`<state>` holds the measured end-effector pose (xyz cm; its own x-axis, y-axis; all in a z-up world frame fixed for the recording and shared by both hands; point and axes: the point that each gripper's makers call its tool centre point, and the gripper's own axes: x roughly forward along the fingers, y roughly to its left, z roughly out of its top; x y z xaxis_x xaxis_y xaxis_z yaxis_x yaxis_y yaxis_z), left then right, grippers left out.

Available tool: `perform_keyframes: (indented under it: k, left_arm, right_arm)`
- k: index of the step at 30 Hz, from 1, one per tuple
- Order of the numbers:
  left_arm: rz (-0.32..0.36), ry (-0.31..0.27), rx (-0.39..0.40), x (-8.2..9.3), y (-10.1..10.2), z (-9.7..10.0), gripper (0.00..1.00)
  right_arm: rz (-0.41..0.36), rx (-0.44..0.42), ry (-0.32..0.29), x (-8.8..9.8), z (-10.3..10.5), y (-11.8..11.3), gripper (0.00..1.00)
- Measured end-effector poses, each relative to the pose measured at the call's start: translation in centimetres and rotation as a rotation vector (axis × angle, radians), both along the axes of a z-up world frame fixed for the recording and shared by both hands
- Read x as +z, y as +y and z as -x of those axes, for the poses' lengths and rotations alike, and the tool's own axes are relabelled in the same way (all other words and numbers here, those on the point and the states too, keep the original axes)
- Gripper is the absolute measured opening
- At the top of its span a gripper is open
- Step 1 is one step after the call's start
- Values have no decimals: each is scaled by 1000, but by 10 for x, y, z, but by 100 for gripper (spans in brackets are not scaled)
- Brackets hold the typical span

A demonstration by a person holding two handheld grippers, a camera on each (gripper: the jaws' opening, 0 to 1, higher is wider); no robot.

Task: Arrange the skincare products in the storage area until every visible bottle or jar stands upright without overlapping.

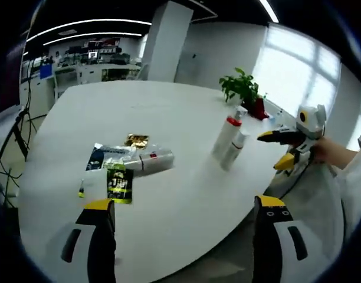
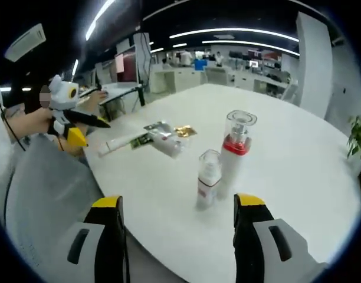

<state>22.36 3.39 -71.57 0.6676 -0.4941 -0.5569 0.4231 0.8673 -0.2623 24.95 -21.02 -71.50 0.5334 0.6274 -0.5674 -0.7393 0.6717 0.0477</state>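
Two skincare bottles stand upright and close together on the white table: a tall one with a red band and a smaller clear-capped one. A third clear bottle lies on its side among flat sachets. A white tube lies beside that pile. My left gripper is open over the table's near edge, short of the pile. My right gripper is open, just short of the two upright bottles. The left gripper appears at the left of the right gripper view.
A gold sachet lies behind the fallen bottle. A potted plant in a red pot stands at the table's far edge. Much of the round table is bare. Desks with equipment fill the room behind.
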Motion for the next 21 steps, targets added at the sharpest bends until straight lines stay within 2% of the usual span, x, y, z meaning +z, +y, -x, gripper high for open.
perform_keyframes:
  k: [2, 7, 9, 11, 12, 16, 18, 21]
  left_arm:
    - [-9, -2, 12, -1, 5, 1, 99]
    - [-12, 7, 24, -3, 6, 5, 99]
    - [-42, 3, 18, -7, 6, 5, 99]
    - [-97, 2, -4, -11, 5, 6, 99]
    - [-109, -8, -11, -10, 3, 5, 99]
    - [-107, -44, -16, -7, 0, 4, 99]
    - [-135, -72, -14, -7, 7, 0, 99]
    - [-121, -95, 8, -4, 11, -3, 98]
  right_arm:
    - [-7, -19, 3, 1, 0, -5, 76]
    - [-19, -46, -8, 3, -1, -6, 76]
    - [10, -39, -15, -2, 0, -6, 76]
    - [70, -21, -11, -8, 2, -9, 76]
    - [93, -15, -12, -10, 3, -10, 76]
    - [96, 0, -9, -11, 6, -6, 76]
    - [119, -1, -10, -14, 5, -10, 76]
    - [113, -4, -8, -13, 5, -10, 76]
